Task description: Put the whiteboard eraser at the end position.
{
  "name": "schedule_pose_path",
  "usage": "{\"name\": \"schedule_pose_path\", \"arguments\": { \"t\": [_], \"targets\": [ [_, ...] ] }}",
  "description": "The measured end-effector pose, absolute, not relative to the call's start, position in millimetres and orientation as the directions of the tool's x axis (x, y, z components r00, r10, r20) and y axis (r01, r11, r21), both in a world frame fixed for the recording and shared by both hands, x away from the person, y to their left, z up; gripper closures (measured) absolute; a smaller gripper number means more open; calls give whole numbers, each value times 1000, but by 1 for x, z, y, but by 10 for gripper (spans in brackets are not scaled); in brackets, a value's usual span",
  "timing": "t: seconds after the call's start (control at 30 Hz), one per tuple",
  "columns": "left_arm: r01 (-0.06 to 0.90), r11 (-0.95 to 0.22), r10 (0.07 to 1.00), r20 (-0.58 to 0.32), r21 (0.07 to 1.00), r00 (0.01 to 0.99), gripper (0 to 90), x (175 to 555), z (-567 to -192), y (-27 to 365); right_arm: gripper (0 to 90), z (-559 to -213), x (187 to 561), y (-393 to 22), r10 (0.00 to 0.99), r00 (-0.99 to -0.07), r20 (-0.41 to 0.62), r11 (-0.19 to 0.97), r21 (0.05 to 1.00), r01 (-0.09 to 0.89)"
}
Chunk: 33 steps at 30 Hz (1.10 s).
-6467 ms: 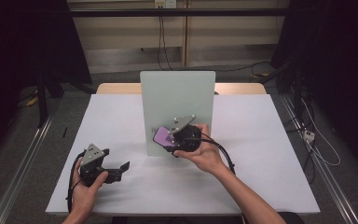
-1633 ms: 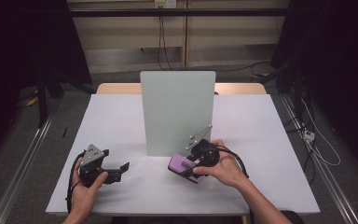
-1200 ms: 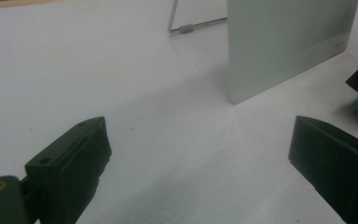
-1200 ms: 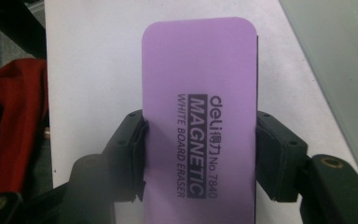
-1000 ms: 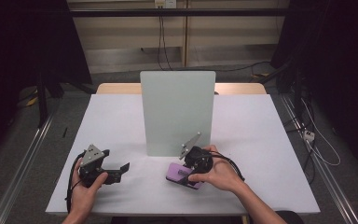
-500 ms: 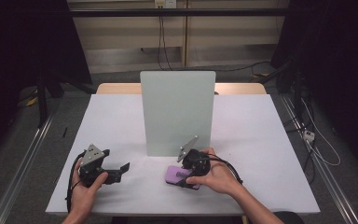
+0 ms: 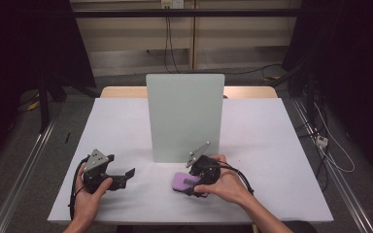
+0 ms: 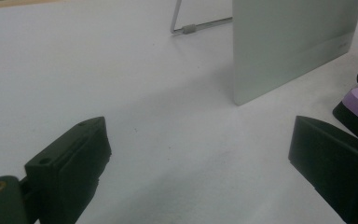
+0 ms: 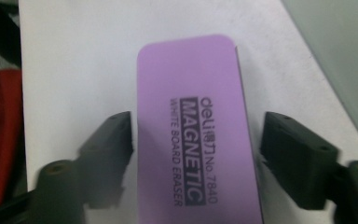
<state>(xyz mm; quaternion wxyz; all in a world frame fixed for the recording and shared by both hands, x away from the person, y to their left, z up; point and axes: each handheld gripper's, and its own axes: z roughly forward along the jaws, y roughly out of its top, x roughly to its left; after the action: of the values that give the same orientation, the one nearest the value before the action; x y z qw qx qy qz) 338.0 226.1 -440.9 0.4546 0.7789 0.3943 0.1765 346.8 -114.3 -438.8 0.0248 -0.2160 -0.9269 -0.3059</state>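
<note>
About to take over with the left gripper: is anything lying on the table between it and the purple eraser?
Nothing visible. Between the left gripper and the purple eraser there is bare white table. The upright board stands farther back, off that line. The right gripper straddles the eraser, its jaws having just been opening.

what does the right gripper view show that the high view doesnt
Right gripper view alone: the print on the purple eraser, reading "deli magnetic white board eraser", and a gap between the right jaw and the eraser's edge; the jaws have just been opening. High view alone: the left gripper, open, resting on the table. Both: the eraser, the right gripper and the upright board.
</note>
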Motion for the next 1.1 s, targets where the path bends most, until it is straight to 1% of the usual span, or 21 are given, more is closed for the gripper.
{"name": "schedule_pose_path", "arguments": {
  "t": [0.1, 0.3, 0.37, 0.47, 0.53, 0.67, 0.7, 0.77, 0.87, 1.1],
  "targets": [
    [457, -279, 775, -83, 845, 626, 50, 338, -441, 226, 131, -437, 348, -118, 415, -893, 174, 690, 580, 433],
    [455, -282, 774, -80, 844, 628, 50, 338, -441, 226, 103, -433, 349, -124, 443, -877, 185, 643, 616, 455],
    [457, -282, 774, -82, 844, 628, 49, 338, -441, 226, 65, -433, 349, -125, 454, -875, 172, 640, 620, 454],
    [455, -281, 773, -82, 845, 630, 49, 338, -441, 225, 103, -433, 349, -126, 460, -867, 191, 624, 626, 468],
    [455, -281, 773, -82, 845, 629, 50, 338, -441, 225, 79, -432, 349, -126, 471, -863, 180, 620, 628, 470],
    [457, -274, 774, -88, 847, 627, 49, 338, -441, 226, 92, -429, 349, -130, 522, -840, 145, 581, 661, 475],
    [452, -269, 774, -88, 850, 627, 50, 339, -441, 226, 86, -429, 349, -132, 530, -835, 145, 571, 667, 479],
    [452, -275, 776, -82, 849, 626, 49, 339, -440, 227, 74, -428, 349, -133, 568, -816, 108, 563, 672, 481],
    [457, -262, 780, -92, 850, 618, 49, 339, -441, 227, 94, -428, 348, -136, 583, -805, 109, 547, 680, 488],
    [455, -268, 785, -82, 849, 614, 49, 338, -440, 227, 86, -425, 346, -150, 632, -768, 106, 486, 717, 499]
  ]
}}
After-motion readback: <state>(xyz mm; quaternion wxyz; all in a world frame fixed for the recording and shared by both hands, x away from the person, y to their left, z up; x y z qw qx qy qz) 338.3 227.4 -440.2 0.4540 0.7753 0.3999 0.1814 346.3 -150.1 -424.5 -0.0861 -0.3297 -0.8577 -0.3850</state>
